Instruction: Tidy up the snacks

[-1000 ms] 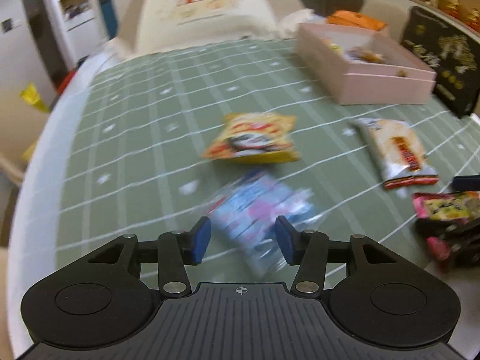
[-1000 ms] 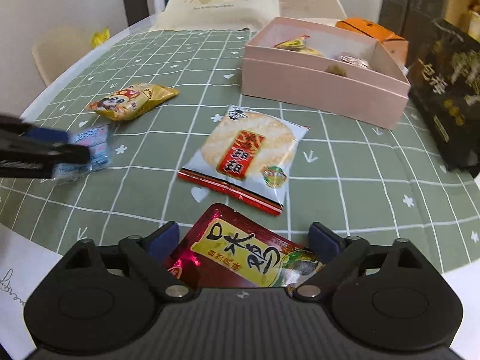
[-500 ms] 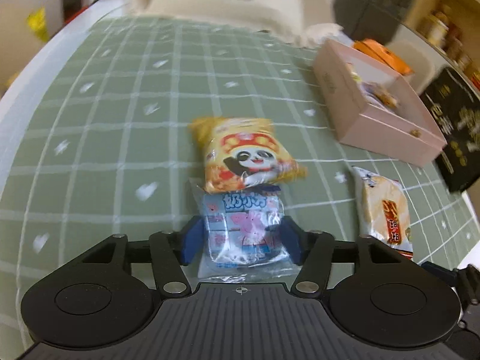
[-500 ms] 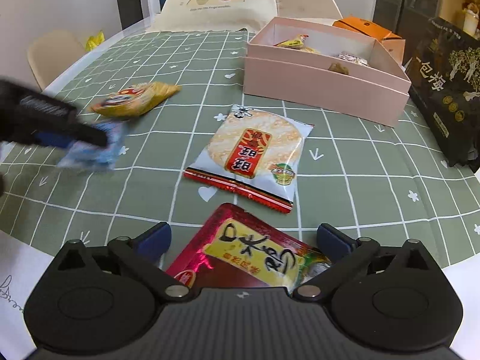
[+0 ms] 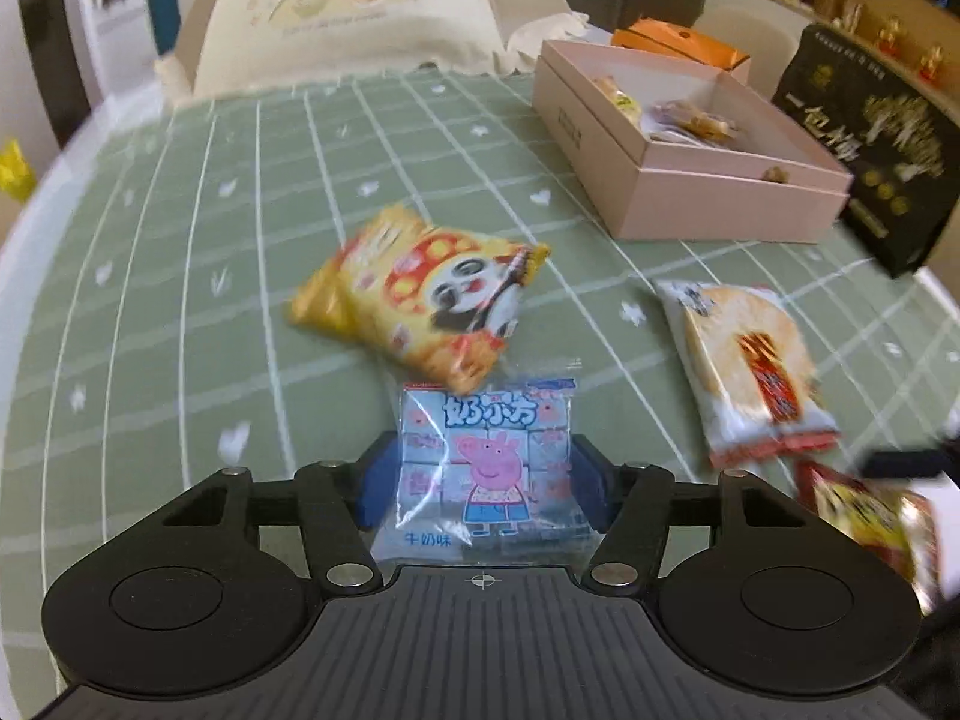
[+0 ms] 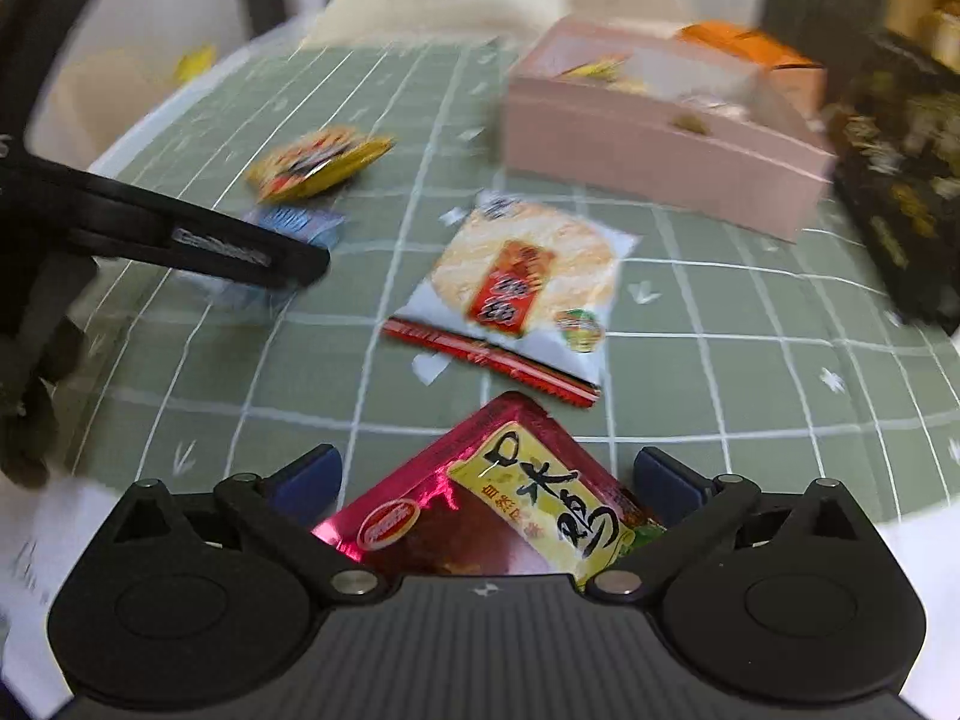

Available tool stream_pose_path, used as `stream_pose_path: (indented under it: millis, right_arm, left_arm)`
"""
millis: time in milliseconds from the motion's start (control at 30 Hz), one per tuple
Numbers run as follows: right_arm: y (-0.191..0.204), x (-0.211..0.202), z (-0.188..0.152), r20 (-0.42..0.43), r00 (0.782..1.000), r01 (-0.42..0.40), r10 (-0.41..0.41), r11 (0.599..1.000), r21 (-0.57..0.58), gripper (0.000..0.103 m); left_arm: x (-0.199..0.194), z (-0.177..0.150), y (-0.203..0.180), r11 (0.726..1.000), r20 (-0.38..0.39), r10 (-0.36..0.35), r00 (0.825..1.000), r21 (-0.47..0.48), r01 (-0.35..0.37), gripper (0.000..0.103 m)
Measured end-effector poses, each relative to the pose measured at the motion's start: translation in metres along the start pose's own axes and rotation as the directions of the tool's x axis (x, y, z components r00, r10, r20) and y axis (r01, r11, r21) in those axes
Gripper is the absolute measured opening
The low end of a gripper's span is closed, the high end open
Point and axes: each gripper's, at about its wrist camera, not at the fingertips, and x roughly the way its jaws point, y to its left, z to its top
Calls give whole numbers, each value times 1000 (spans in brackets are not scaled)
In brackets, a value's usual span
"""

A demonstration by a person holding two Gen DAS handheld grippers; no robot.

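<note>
left wrist view: left gripper [image 5: 483, 474] w/ blue pads pressed on both sides of a clear-blue cartoon-pig milk candy packet [image 5: 489, 468], gripping it. packet sits between the fingers, top edge poking fwd toward a yellow panda-print snack bag [image 5: 420, 300] lying just beyond on the green grid-pattern tablecloth [image 5: 180, 300]. to the right, a white round rice-cracker packet w/ red label [image 5: 747, 366] flat on the cloth. further back-right an open pink cardboard box [image 5: 690, 162] w/ a few snacks inside, a black box w/ gold lettering [image 5: 870, 144] beside it, an orange carton [image 5: 684, 39] behind. cream chair cover w/ cartoon kids [image 5: 354, 12] at the far table edge.

right wrist view: right gripper [image 6: 486, 480] jaws wide apart, pads not touching anything. a shiny red foil snack pouch w/ yellow label [image 6: 498, 510] lies between them, tilted, gaps on both sides. rice-cracker packet just beyond it, pink box back-right. left gripper comes in from the left, blurry, pig packet in it.
</note>
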Motion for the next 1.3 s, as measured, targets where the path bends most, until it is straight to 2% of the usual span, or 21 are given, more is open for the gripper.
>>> stream_pose_path:
  millis: [67,133,167,300,367,433,533,600,700,800,900,967,1067,1200,1300]
  right_arm:
    - [0,-3,13,-35,999,-34,33,998,-51,92]
    - [2,-18,27,37,999,-25,29,996,-89,93]
    - [6,-25,36,70,996,-43,51,992,-122,94]
    - [31,-19,82,110,987,-89,119,965,-247,94]
    - [46,0,109,103,983,-120,153,955,-273,94]
    - [59,30,136,62,983,-153,173,957,-246,94]
    - [77,77,163,-11,988,-151,152,965,-214,93]
    - [89,99,168,-54,993,-112,102,966,-232,76]
    - [93,90,162,-81,985,-166,151,958,-233,63]
    - [78,63,151,-81,971,-238,227,953,-186,62]
    - [48,30,136,-38,973,-232,229,963,-135,62]
    - [27,13,125,1,982,-186,187,977,-104,62]
    - [-3,-7,99,42,996,-76,78,996,-50,62]
    - [-49,-12,62,2,1000,16,-16,996,92,62]
    - [-72,-13,37,-30,994,106,-103,982,155,62]
  left_arm:
    - [-13,-14,14,1000,-12,6,1000,-30,-7,65]
    - [-23,-25,25,998,-21,37,999,-56,-39,65]
    - [-27,-29,30,996,-25,43,999,-73,-44,65]
    - [-34,-33,39,992,-38,27,999,-121,-31,65]
    - [-34,-32,42,990,-39,20,999,-141,-26,65]
    - [-34,-32,41,988,-43,23,999,-150,-30,65]
    - [-32,-31,38,990,-46,30,999,-139,-36,65]
    - [-33,-32,39,990,-41,24,999,-140,-30,65]
    - [-34,-34,39,990,-33,18,999,-143,-22,66]
    - [-34,-35,37,991,-29,18,999,-131,-22,68]
    - [-32,-36,32,994,-18,19,1000,-103,-21,70]
    - [-31,-34,27,996,-16,2,1000,-88,-3,70]
    - [-25,-29,15,996,-13,-64,998,-63,63,69]
    - [-16,-23,-12,993,-7,-119,993,-5,119,70]
    - [-9,-21,-33,988,-10,-139,990,58,140,70]
